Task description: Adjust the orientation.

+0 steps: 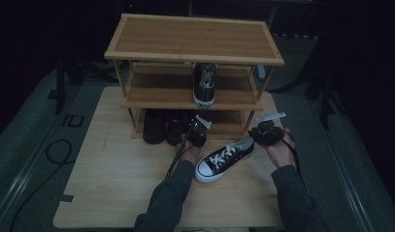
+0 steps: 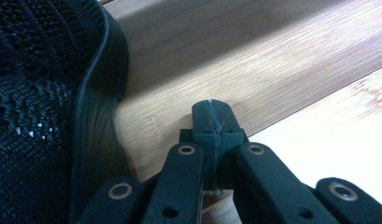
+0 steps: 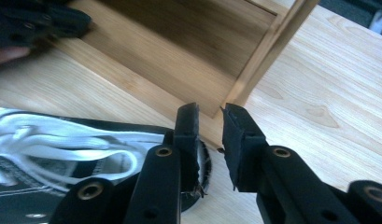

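While the left gripper (image 1: 197, 131) rests with jaws pressed together beside a black shoe (image 1: 177, 126) at the rack's (image 1: 193, 53) bottom shelf, the right gripper (image 1: 260, 131), jaws narrowly parted, straddles the sneaker's (image 1: 224, 159) heel collar at two o'clock, seemingly to grasp it for shelving.

sneaker (image 1: 224, 160): black canvas low-top with white laces, white toe cap and white sole edge
pose: on its sole, lying diagonally, toe toward the lower left of the high view, heel toward the upper right
place: lower centre of the high view, on the bare wooden tabletop (its heel rim shows at lower left in the right gripper view (image 3: 132, 154))
state: empty, laces tied loosely
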`<action>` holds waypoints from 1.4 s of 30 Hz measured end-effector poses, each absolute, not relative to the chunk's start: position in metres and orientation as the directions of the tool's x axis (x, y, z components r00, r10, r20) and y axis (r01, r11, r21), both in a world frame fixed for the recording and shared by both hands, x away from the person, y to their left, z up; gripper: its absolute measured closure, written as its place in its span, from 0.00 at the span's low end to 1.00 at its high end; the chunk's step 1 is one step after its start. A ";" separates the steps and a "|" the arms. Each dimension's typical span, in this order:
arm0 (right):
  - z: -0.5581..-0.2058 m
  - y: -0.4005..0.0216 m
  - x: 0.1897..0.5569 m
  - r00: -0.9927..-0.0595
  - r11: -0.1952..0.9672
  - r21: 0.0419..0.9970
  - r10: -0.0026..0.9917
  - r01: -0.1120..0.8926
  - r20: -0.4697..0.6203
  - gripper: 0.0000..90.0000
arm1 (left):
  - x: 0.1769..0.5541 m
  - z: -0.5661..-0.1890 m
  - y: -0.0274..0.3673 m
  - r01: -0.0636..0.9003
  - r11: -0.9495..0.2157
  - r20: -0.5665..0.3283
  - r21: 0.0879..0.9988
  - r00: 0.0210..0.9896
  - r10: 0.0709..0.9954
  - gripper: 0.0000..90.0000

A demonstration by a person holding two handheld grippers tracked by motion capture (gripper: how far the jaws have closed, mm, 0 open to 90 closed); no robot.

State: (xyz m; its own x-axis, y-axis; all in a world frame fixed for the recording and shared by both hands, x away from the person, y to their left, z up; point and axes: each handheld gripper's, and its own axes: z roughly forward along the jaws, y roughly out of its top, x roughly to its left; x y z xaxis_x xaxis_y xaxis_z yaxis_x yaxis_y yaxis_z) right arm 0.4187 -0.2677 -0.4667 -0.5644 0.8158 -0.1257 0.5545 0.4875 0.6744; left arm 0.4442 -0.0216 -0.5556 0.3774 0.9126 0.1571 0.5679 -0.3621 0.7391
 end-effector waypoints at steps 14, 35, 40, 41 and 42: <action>-0.471 -0.271 0.421 -0.594 0.501 0.653 0.799 0.569 -0.095 0.85 | 0.444 -0.556 -0.022 0.566 -0.356 0.156 0.743 0.372 0.915 1.00; -0.468 -0.289 0.408 -0.595 0.518 0.640 0.795 0.567 -0.116 0.97 | 0.445 -0.556 -0.021 0.565 -0.365 0.156 0.740 0.383 0.910 1.00; -0.467 -0.290 0.406 -0.586 0.509 0.644 0.803 0.572 -0.114 0.97 | 0.445 -0.556 -0.021 0.565 -0.366 0.157 0.740 0.383 0.910 1.00; -0.467 -0.290 0.406 -0.585 0.507 0.645 0.803 0.571 -0.114 0.97 | 0.445 -0.556 -0.021 0.565 -0.365 0.157 0.740 0.383 0.910 1.00; -0.467 -0.291 0.405 -0.585 0.505 0.647 0.804 0.571 -0.111 0.97 | 0.445 -0.556 -0.021 0.565 -0.366 0.157 0.740 0.383 0.910 1.00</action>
State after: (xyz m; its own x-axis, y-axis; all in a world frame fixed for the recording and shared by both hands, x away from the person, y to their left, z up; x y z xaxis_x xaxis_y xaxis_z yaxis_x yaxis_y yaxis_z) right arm 0.4054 -0.2908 -0.4669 -0.5846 0.8037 -0.1113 0.5715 0.5052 0.6466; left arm 0.4446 -0.0211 -0.5556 0.3831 0.9102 0.1572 0.5647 -0.3655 0.7399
